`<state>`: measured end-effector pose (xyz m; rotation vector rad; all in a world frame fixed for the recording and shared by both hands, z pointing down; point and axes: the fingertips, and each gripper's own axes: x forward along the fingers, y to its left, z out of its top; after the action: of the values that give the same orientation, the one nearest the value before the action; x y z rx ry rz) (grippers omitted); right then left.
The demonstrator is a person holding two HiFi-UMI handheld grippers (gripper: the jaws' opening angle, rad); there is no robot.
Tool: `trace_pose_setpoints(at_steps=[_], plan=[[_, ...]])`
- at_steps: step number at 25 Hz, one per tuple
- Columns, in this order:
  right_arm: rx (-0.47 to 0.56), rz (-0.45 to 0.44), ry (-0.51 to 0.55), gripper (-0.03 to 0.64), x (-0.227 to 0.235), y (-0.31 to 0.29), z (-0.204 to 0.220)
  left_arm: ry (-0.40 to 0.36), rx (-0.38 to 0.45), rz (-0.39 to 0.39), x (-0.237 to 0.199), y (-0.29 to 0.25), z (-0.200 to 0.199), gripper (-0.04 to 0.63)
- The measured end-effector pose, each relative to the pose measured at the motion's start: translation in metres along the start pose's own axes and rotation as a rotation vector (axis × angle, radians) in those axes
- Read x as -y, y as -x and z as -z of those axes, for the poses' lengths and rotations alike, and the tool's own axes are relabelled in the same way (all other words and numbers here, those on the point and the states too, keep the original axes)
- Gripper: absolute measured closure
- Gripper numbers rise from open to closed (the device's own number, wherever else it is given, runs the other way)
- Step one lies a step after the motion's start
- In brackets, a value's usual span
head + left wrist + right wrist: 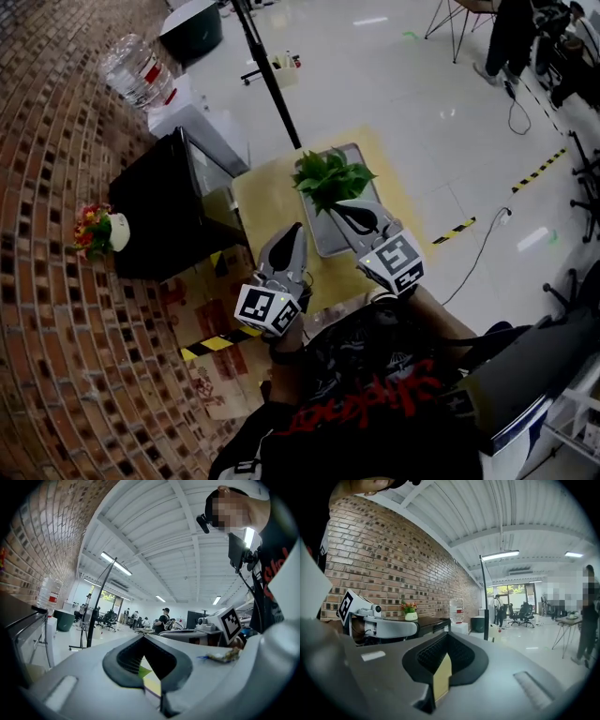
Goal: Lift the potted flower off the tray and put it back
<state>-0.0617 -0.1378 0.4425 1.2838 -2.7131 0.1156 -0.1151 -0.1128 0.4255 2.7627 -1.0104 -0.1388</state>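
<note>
Potted flower: green leafy potted flower (pixel 330 176) stood on the far half of the tray. Its leaves hid the pot from the head view.
Tray: flat grey metal tray (pixel 326 240) lay lengthwise on the table and reached near the table's far edge. Its near half was bare.
Table: pale yellow table (pixel 270 202), with its left edge just beside the cabinet.
Left gripper: grey two-jaw left gripper (pixel 299 228) was held about level over the table's near-left part. It was just beside the tray's left edge and apart from the leaves. The jaws were clenched tip to tip with nothing between them; only table colour showed through the gap behind the tips.
Right gripper: grey two-jaw right gripper (pixel 340 209) was over the tray's near half, tips at the near side of the leaves. Whether it touched them could not be told. The jaws were pressed together, gripping nothing.
Cabinet: glossy black cabinet (pixel 159 216) carried a small white pot of red and yellow flowers (pixel 101 231) at its left edge.
Water bottle: large clear plastic water bottle (pixel 134 64) was beyond the cabinet, by the brick wall.
Stand: black pole stand (pixel 267 80) was on the pale floor beyond the table.
Floor tape: yellow-and-black striped floor tape (pixel 539 169) was well right of the table.
</note>
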Motion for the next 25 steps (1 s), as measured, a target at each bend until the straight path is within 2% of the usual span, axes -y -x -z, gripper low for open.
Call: trace_pose_setpoints(at_steps=[6,12,21,23,25], plan=[[-0.05,-0.008,0.005,0.617,-0.004,0.009,0.009,0.017,-0.008,0.017,0.014,0.0,0.003,0.595],[-0.045,-0.033,-0.004,0.617,-0.011,0.019,0.01,0.002,-0.012,0.014,0.024,0.003,0.003,0.595],[-0.042,-0.09,-0.022,0.617,-0.016,0.039,0.012,0.008,-0.023,-0.027,0.046,0.006,0.008,0.595],[-0.043,-0.08,-0.034,0.617,-0.015,0.052,0.012,0.015,-0.033,-0.008,0.059,0.005,0.011,0.595],[-0.035,-0.034,-0.063,0.617,-0.011,0.072,0.016,0.022,-0.059,0.044,0.075,0.003,0.022,0.595]])
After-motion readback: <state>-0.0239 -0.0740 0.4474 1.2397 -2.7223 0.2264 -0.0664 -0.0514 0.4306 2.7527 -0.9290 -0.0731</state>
